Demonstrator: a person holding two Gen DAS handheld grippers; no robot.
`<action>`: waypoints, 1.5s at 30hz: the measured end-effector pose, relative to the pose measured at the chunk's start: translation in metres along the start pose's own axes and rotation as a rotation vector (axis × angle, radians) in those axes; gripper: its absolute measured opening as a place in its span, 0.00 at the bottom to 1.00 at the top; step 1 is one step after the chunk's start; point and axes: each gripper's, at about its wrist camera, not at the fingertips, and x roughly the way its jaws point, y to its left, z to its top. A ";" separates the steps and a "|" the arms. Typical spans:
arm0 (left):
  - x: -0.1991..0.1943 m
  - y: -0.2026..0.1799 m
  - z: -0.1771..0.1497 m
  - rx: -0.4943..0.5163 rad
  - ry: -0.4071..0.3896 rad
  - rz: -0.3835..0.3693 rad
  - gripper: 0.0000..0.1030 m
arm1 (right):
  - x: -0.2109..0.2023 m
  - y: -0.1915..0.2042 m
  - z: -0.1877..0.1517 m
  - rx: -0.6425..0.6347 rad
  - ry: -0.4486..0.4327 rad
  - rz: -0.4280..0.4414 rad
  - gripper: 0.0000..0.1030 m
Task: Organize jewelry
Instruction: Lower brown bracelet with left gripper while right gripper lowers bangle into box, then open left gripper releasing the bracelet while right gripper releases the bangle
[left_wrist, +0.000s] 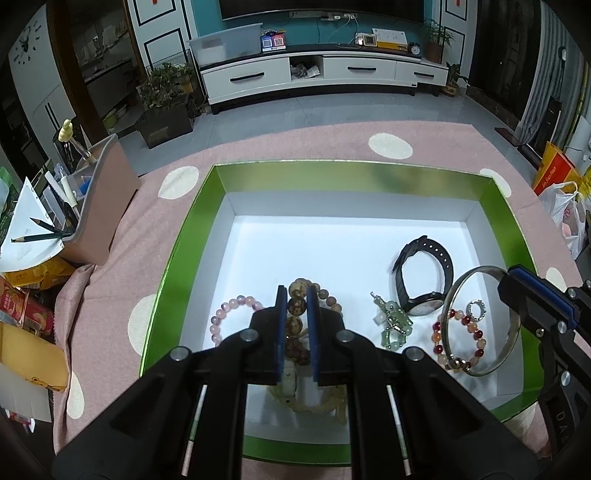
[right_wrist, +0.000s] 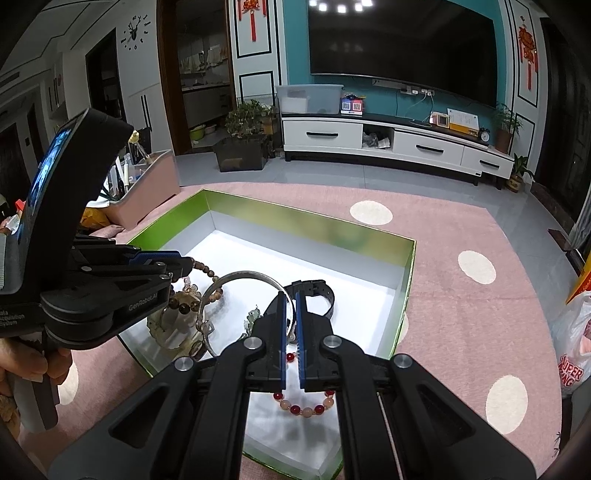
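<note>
1. Left wrist view: a pink bead bracelet (left_wrist: 225, 317) lies at the left of the green box (left_wrist: 177, 251), on its white floor.
2. Beside it, the left tool (left_wrist: 297, 295) is clamped on the brown bead bracelet (left_wrist: 295, 306).
3. Further right lie a jade charm (left_wrist: 395, 321) and a black watch (left_wrist: 424, 277).
4. Rightmost, the right tool (right_wrist: 291, 301) grips the silver bangle (left_wrist: 480, 321) by its rim, the bangle tilted over a red bead bracelet (left_wrist: 458, 336).
</note>
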 end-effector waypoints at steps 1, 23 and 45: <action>0.001 0.000 -0.001 -0.001 0.003 0.001 0.10 | 0.000 0.000 0.000 0.001 0.003 0.001 0.04; 0.014 -0.004 -0.007 0.013 0.039 0.008 0.10 | 0.010 0.003 -0.004 -0.004 0.048 0.007 0.04; 0.008 -0.006 -0.007 0.018 0.044 0.011 0.38 | -0.001 -0.004 -0.001 0.024 0.043 0.013 0.12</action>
